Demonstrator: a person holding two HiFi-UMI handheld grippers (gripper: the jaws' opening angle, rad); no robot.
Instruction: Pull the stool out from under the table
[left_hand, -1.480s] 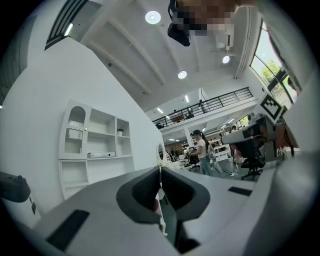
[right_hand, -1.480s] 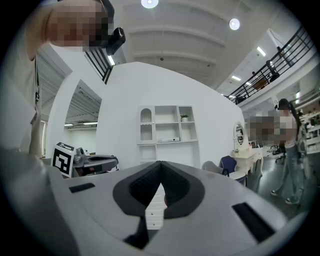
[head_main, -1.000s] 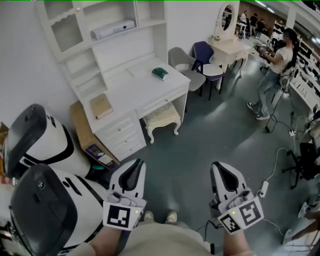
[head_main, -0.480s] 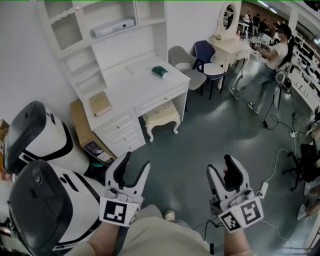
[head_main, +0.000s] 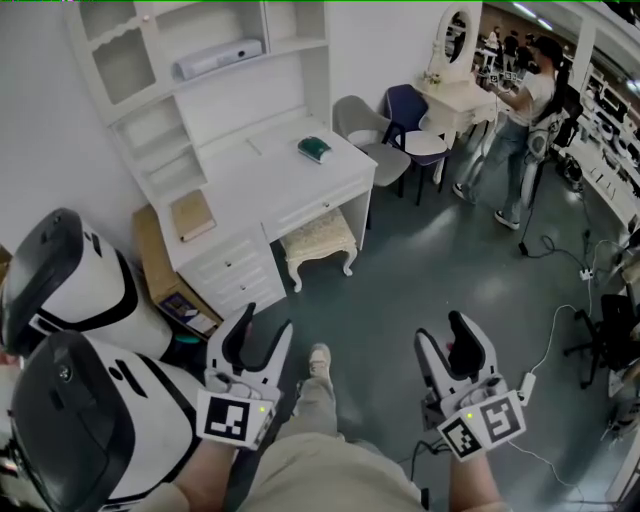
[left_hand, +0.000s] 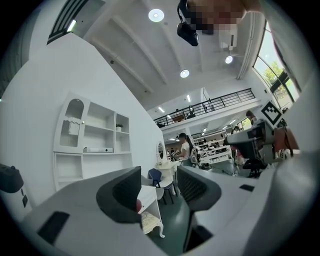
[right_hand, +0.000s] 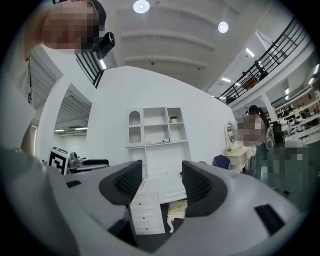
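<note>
White desk surface with shelf hutch (head_main: 250, 180) stands against wall. Cream cushioned stool with white carved legs (head_main: 318, 236) sits tucked partly under its front edge, well apart from us. Our left hand-held gripper (head_main: 262, 328) and right hand-held gripper (head_main: 447, 335): both released, jaws just opened, nothing between, readied, we judge, for grabbing stool.

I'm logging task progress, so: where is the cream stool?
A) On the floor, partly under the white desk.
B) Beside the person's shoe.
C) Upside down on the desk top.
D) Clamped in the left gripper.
A: the stool stands upright on the floor, its seat partly under the white desk.
</note>
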